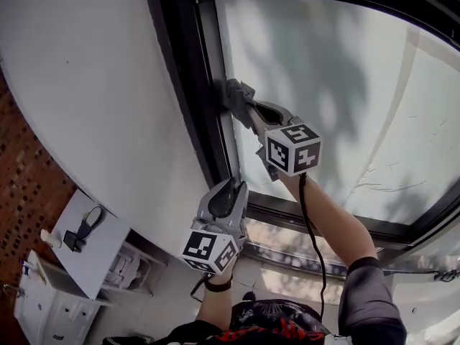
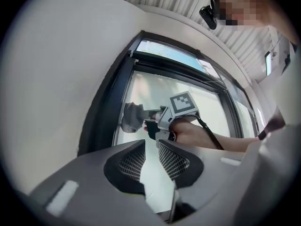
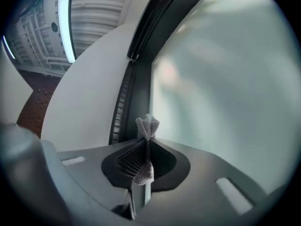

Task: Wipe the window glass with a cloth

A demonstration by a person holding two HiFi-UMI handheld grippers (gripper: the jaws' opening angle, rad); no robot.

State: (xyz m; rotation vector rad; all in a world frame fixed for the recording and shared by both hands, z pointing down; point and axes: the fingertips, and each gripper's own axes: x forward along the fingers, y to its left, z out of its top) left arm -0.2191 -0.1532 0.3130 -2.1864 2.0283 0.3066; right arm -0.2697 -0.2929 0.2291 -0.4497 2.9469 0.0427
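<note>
1. The window glass is smooth and pale, and it sits in a dark frame.
2. The right tongs are clamped on the cloth and are nearer to the glass. Most of the glass lies to their right.
3. The left tongs are narrowly apart and empty, near the lower left corner of the glass.
4. The grey cloth, knitted and bunched, lies against the left edge of the glass.

grey right hand-held gripper, black cable

cloth: rough knit weave | window glass: smooth, hazy | frame: matt
</note>
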